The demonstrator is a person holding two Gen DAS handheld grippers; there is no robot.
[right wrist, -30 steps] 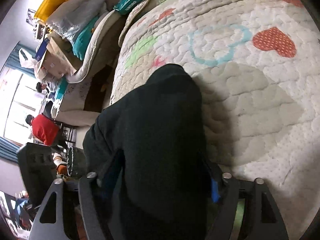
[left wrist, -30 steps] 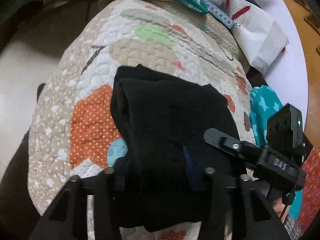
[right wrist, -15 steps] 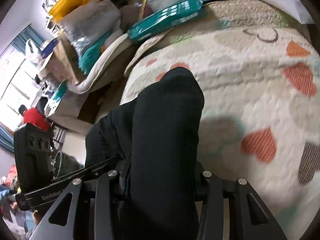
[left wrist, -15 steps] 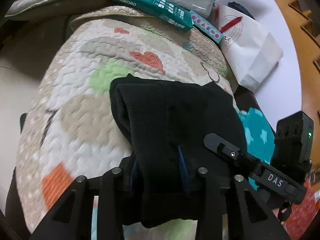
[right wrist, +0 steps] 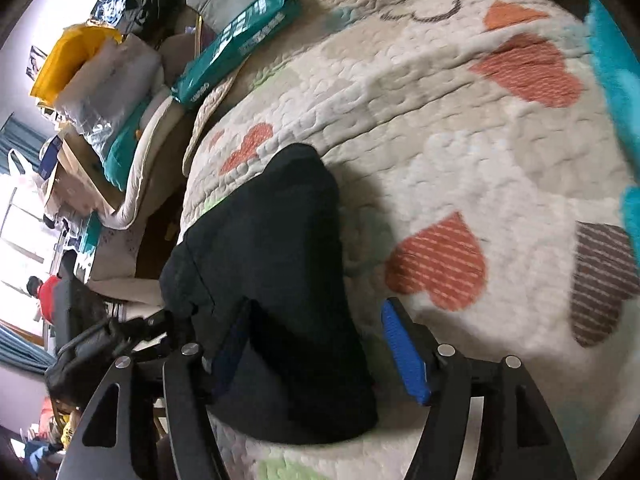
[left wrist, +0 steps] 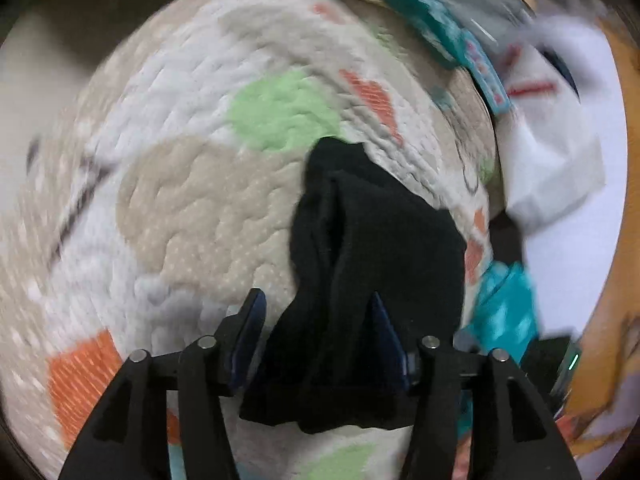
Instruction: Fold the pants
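Now, with both tongs (left wrist: 316,320) (right wrist: 316,344) spread and nothing clamped, the pants (left wrist: 360,248) between them could be snagged and unfolded on withdrawal.

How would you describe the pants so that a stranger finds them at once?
Look at the quilt, pale and covered with hearts and coloured patches. Near its edge lies a folded bundle, the pants, between the open fingers of the right gripper. It is the only plain black thing there; the teal cloth and green packet nearby are bright.
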